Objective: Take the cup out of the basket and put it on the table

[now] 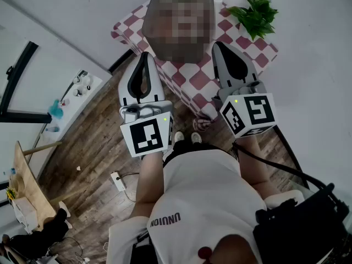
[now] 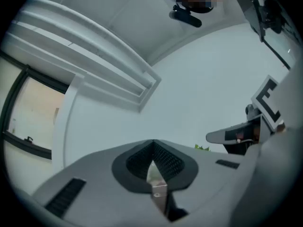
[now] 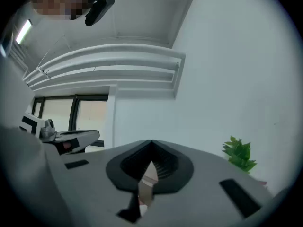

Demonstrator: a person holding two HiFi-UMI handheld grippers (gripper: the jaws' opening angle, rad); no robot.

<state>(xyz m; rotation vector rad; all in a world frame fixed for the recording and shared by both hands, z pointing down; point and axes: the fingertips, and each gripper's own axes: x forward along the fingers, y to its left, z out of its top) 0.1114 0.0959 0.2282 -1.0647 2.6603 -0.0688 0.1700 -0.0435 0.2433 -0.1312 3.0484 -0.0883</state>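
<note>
Raised left gripper (image 1: 145,56): fingers together, nothing held. Just beyond its tip, checkered-cloth worktop (image 1: 193,87). Raised right gripper (image 1: 218,45): fingers together, empty. Green plant (image 1: 256,14) on the worktop's right corner. The cup can't be made out in any view.

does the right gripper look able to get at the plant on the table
Probably yes: the plant sits at a corner of the table, just beyond the right gripper, with nothing between them, though the jaws are shut.

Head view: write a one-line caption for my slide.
Left gripper and right gripper, both shut and empty, pointed toward a checkered table bearing a green plant.
</note>
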